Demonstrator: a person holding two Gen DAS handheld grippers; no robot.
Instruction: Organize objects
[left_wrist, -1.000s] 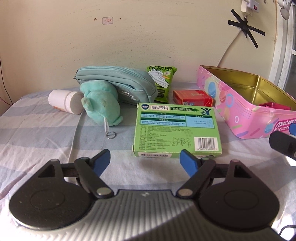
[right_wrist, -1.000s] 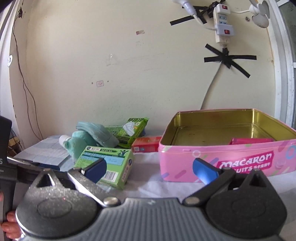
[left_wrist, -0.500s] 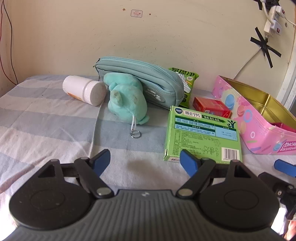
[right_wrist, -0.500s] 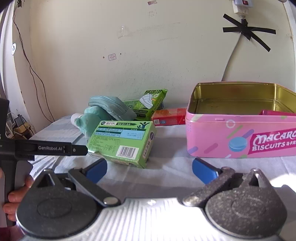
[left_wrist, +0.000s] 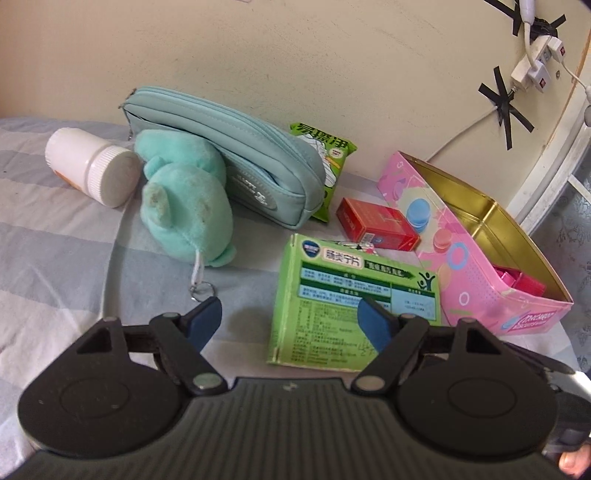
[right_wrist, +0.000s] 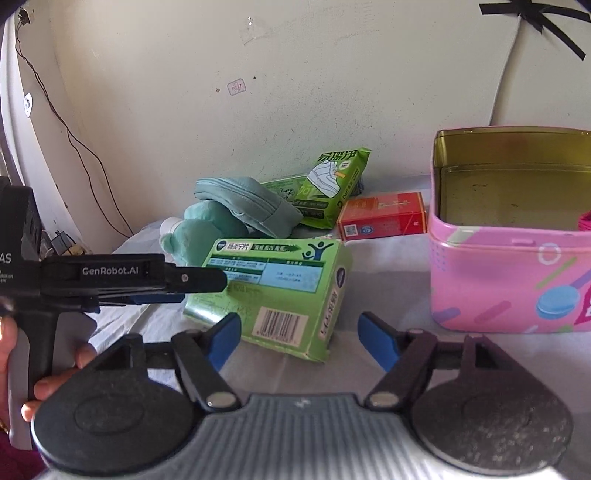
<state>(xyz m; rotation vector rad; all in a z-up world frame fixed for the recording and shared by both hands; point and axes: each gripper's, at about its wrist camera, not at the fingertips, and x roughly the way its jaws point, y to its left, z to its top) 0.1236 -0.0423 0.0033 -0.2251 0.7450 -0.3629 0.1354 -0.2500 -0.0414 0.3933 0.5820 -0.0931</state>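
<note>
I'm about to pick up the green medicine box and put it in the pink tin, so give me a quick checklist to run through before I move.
1. Left claw open: ok, jaws spread wide, nothing between them.
2. Right claw open: ok, jaws apart and empty.
3. Green medicine box free to lift: ok, nothing rests on top of it.
4. Room in the pink tin: ok, much of its gold floor is bare; a pink item sits at one end.
5. Left claw lined up on the box: not ok, only its right finger overlaps the box.
6. Red box clear of the green one: cannot tell, they look very close.
</note>
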